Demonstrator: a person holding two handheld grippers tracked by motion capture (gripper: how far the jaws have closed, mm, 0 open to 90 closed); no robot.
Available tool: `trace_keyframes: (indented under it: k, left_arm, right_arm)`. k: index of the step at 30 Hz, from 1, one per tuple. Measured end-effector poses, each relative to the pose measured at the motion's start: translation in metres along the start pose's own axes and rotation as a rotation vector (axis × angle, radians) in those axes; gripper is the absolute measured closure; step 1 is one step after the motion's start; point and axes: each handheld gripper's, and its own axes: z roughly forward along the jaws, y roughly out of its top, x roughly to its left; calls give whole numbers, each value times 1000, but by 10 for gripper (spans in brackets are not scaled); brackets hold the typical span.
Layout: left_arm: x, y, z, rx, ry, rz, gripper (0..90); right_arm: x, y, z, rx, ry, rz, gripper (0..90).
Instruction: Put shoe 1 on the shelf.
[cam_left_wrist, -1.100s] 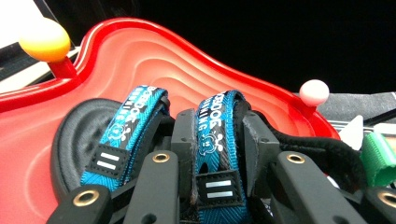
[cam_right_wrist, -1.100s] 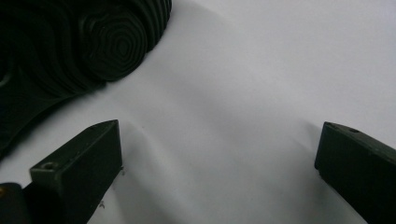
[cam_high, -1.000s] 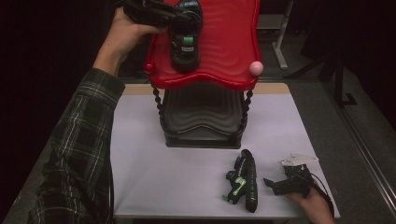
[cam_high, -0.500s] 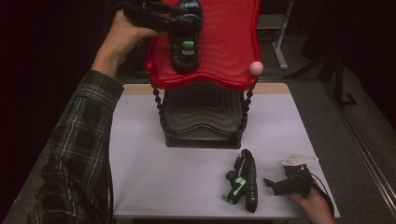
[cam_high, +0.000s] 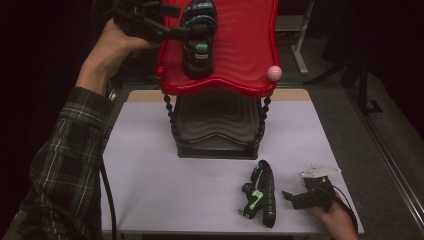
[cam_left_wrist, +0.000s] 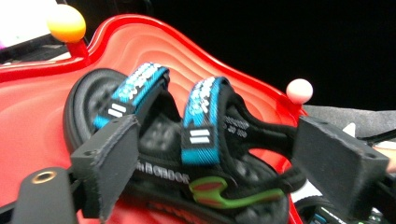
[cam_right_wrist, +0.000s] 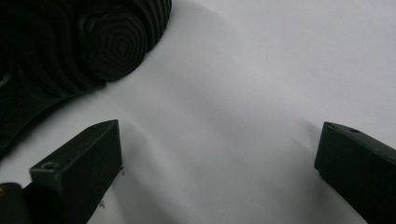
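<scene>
High view: a black sandal with blue straps (cam_high: 199, 42) lies on the red upper tray (cam_high: 240, 45) of a two-tier stand, in the tray's left half, close to the left rim and well clear of the right rim and the pink knob (cam_high: 274, 73) at the tray's 4 o'clock corner. Its long axis runs from 12 to 6 o'clock; which end is the toe I cannot tell. The left gripper (cam_high: 187, 31) reaches in from 9 o'clock; its jaws have just been opening and now stand apart on either side of the sandal, with the pads off it. On the left gripper view the sandal (cam_left_wrist: 187, 154) sits between the separated jaws, with bare red tray beyond it. A second sandal (cam_high: 261, 195) lies on the white table (cam_high: 150, 165) near the front edge, long axis also roughly 12 to 6, with open tabletop to its 9 o'clock. The right gripper (cam_high: 300, 197) rests just beside it at 3 o'clock, jaws wide apart and holding nothing.
</scene>
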Motion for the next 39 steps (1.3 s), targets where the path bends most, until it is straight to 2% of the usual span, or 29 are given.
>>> trace_keyframes:
  k: [2, 4, 6, 14, 20, 23, 27, 31, 39]
  left_arm:
    - [-5, -2, -7, 11, 13, 2, 84]
    - [-10, -4, -14, 17, 37, -3, 14]
    - [-15, -7, -21, 17, 51, -4, 0]
    - [-44, -29, -48, 70, 87, 4, 0]
    - [-60, -47, -57, 103, 101, 2, 0]
    - [-69, -61, -62, 125, 113, -7, 0]
    - [-78, -78, -67, 130, 118, -19, 0]
    - [-88, -102, -72, 123, 128, -43, 0]
    - [-102, -152, -76, 162, 167, -96, 0]
  right_arm:
    - [0, 0, 0, 0, 0, 0, 2]
    - [0, 0, 0, 0, -1, 0, 2]
    - [0, 0, 0, 0, 0, 0, 2]
    - [0, 0, 0, 1, -1, 1, 1]
    - [0, 0, 0, 3, 0, 0, 1]
    - [0, 0, 0, 3, 0, 0, 1]
    - [0, 1, 0, 4, 1, 1, 1]
    - [0, 1, 0, 5, -2, -1, 1]
    - [0, 1, 0, 4, -1, -2, 1]
